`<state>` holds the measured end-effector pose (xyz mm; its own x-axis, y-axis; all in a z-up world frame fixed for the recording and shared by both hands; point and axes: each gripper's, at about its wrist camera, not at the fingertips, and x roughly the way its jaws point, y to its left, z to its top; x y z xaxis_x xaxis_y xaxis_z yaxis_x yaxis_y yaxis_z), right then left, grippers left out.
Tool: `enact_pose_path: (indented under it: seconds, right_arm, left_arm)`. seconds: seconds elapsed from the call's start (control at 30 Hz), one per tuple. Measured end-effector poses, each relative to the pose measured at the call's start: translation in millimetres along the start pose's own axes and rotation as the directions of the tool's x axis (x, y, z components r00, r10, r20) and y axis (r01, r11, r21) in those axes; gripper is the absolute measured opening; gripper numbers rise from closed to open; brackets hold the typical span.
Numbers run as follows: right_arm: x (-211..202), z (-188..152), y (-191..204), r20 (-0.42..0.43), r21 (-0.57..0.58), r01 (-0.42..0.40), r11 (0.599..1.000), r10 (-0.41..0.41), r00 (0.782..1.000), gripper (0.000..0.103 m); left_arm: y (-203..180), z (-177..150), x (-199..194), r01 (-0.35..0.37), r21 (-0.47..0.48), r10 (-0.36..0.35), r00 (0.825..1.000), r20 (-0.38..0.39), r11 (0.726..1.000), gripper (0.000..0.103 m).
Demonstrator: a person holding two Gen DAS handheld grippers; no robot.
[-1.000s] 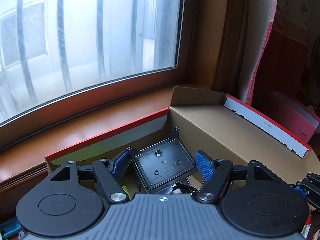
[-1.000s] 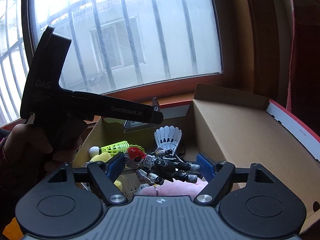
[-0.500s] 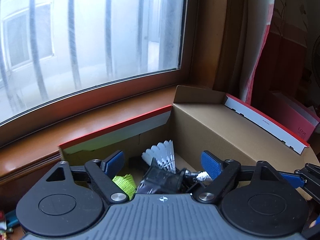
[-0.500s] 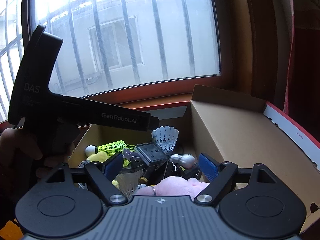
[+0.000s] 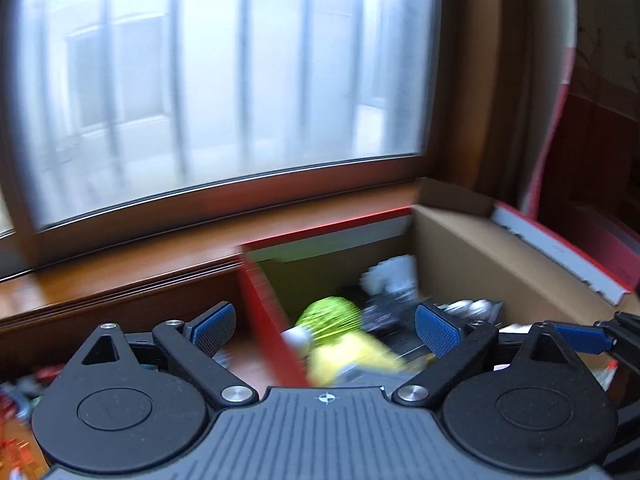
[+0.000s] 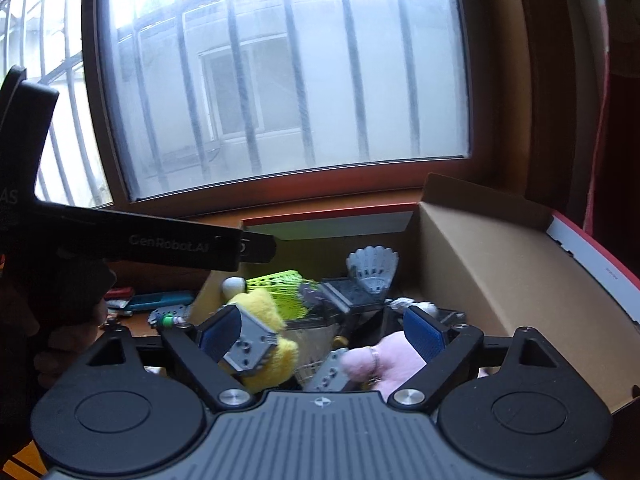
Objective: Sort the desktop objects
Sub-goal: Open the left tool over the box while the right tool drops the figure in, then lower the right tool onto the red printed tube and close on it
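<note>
An open cardboard box [image 6: 488,276] with a red rim holds a white shuttlecock [image 6: 372,266], a green shuttlecock [image 6: 280,284], a black mounting plate [image 6: 348,296], a yellow plush [image 6: 266,306], a grey block [image 6: 250,346] and a pink plush [image 6: 396,360]. My right gripper [image 6: 322,332] hangs open over these with nothing between its fingers. In the blurred left wrist view my left gripper [image 5: 324,330] is open and empty above the box's left wall [image 5: 268,320], near the green shuttlecock [image 5: 332,316] and yellow plush [image 5: 352,356].
The box stands on a wooden desk under a barred window [image 6: 280,80]. Left of the box lie a blue item [image 6: 160,300] and a red item [image 6: 120,293]. The left gripper's body [image 6: 160,240] and the hand [image 6: 60,308] holding it fill the right wrist view's left side.
The left gripper let go of the black plate, which now lies in the box, and swung left over the box's left wall. The right gripper shifted slightly left, still open.
</note>
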<state>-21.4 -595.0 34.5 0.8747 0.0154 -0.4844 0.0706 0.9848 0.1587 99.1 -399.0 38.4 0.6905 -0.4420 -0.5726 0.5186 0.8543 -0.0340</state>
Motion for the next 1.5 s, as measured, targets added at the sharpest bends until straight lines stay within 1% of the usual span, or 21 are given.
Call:
enact_pose_path:
  seconds: [0.1,0.17,0.33,0.47,0.57,0.73,0.8,0.9,1.07,1.23,1.5]
  right_arm:
    - [3.2,-1.6,21.1,-0.006,-0.016,-0.039,0.999,0.039,0.999,0.09]
    - [3.8,-2.9,40.8,0.0,-0.03,-0.051,0.998,0.051,0.999,0.09]
    - [4.4,-5.6,103.1,0.012,-0.043,-0.086,0.995,0.086,0.996,0.093]
    - [12.0,-12.7,157.6,-0.001,-0.069,-0.108,0.992,0.109,0.994,0.096]
    - [26.2,-19.8,194.9,-0.043,-0.059,-0.136,0.989,0.133,0.99,0.096]
    - [60.0,-36.8,248.6,-0.114,-0.056,-0.156,0.986,0.149,0.982,0.096]
    - [78.1,-43.4,268.0,-0.139,-0.064,-0.165,0.984,0.155,0.978,0.096]
    - [106.9,-48.7,294.3,-0.17,-0.07,-0.171,0.983,0.157,0.973,0.094]
    - [156.3,-44.8,323.7,-0.192,-0.035,-0.147,0.989,0.137,0.972,0.092]
    - [194.0,-38.4,339.5,-0.199,-0.05,-0.113,0.992,0.101,0.975,0.092]
    - [242.0,-31.2,357.0,-0.188,-0.076,-0.079,0.994,0.063,0.98,0.092]
  left_arm:
    - [32.4,-15.7,-20.0,-0.053,-0.027,0.053,0.999,-0.009,0.998,0.1]
    - [54.1,-26.2,-33.3,-0.088,-0.044,0.088,0.996,-0.016,0.995,0.101]
    - [108.2,-52.3,-66.7,-0.176,-0.086,0.174,0.984,-0.036,0.981,0.102]
    - [167.5,-81.6,-87.4,-0.255,-0.139,0.244,0.966,-0.091,0.957,0.102]
    - [207.1,-102.8,-100.3,-0.306,-0.178,0.286,0.95,-0.127,0.935,0.102]
    - [259.6,-130.9,-115.0,-0.366,-0.224,0.338,0.929,-0.153,0.903,0.102]
    - [275.3,-137.6,-116.7,-0.373,-0.235,0.343,0.926,-0.157,0.898,0.102]
    - [293.3,-141.2,-112.8,-0.364,-0.237,0.331,0.929,-0.168,0.901,0.102]
    - [306.7,-142.2,-104.6,-0.336,-0.222,0.309,0.939,-0.149,0.915,0.102]
    - [321.9,-146.5,-90.6,-0.324,-0.221,0.292,0.942,-0.164,0.92,0.102]
    - [344.0,-151.9,-70.7,-0.324,-0.249,0.278,0.939,-0.205,0.912,0.102]
